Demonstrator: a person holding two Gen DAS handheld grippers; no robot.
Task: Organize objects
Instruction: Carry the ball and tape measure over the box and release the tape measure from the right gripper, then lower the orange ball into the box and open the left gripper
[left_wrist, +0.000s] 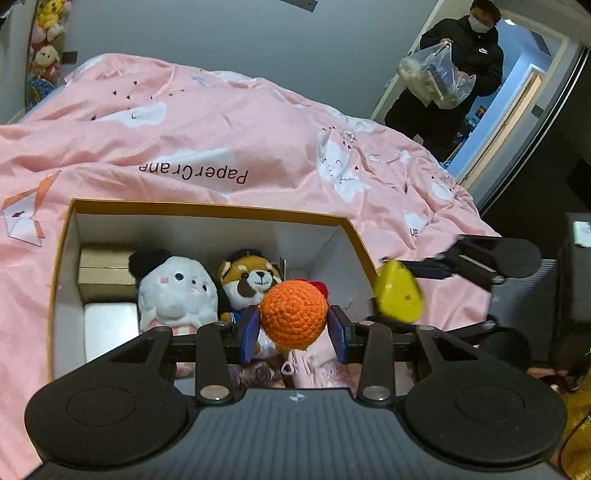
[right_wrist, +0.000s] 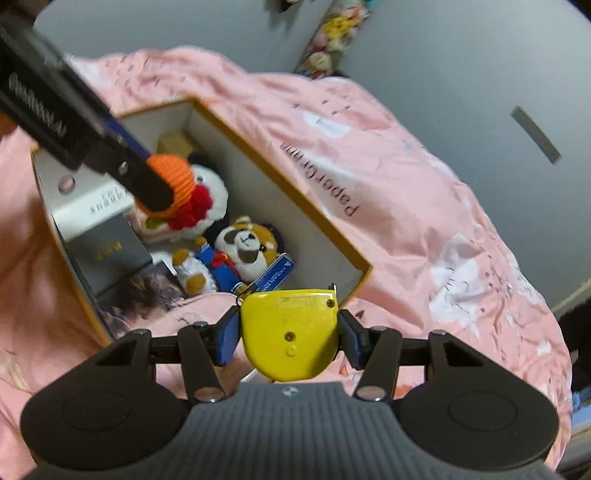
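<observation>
Toys fill a cardboard box (left_wrist: 62, 258) on the pink bed (left_wrist: 221, 122): a white plush (left_wrist: 177, 291), then a raccoon plush (left_wrist: 251, 280). Left claw (left_wrist: 294, 330) grips an orange crochet ball (left_wrist: 293, 314) above it; right claw (right_wrist: 289, 336) clamps a yellow tape measure (right_wrist: 290, 332).

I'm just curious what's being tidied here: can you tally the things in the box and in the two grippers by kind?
Plush toys in the box: 2, the white plush and the red panda
Small boxes in the box: 3
Crochet toys held: 1, the orange ball in the left gripper
Tape measures held: 1, in the right gripper
Total: 7
</observation>
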